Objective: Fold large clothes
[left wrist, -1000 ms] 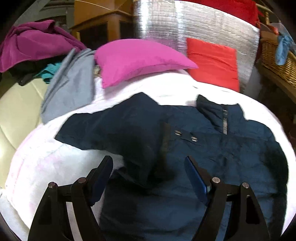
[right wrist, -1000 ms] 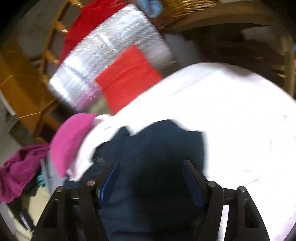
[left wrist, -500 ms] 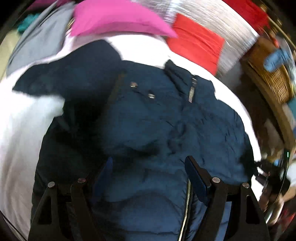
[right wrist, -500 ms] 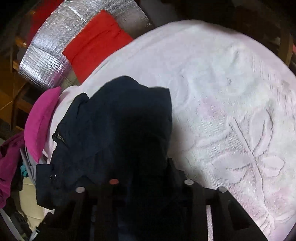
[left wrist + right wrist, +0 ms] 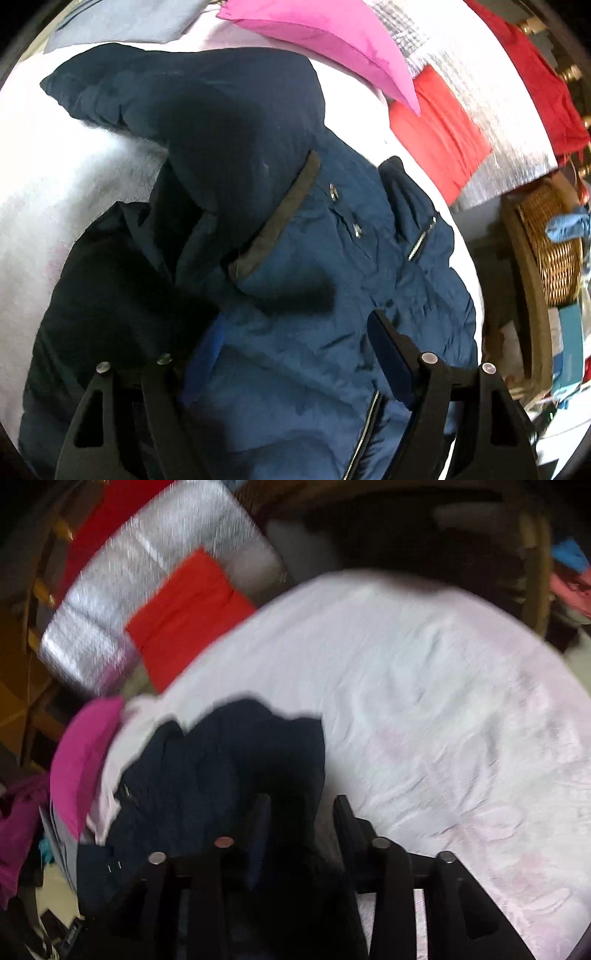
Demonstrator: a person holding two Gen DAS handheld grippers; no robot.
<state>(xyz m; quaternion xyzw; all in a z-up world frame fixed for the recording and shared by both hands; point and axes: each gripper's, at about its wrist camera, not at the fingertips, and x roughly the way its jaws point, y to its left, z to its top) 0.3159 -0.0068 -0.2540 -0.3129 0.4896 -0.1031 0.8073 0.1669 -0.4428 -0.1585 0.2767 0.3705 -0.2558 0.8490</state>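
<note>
The right-wrist view is blurred. The right claw pinches dark fabric of the navy jacket, its lower part hidden. The left claw gapes wide over the jacket, which lies on the white bedspread. At right, a wicker basket holds a blue cloth.

We see the jacket lying on the bedspread, one sleeve folded across its front, the cuff resting just beside the snaps. Behind the jacket lies a pillow; to its right a cushion leans against a quilted panel. Farther right, off the bed, stands a wicker basket. The left gripper hangs over the jacket's front.
</note>
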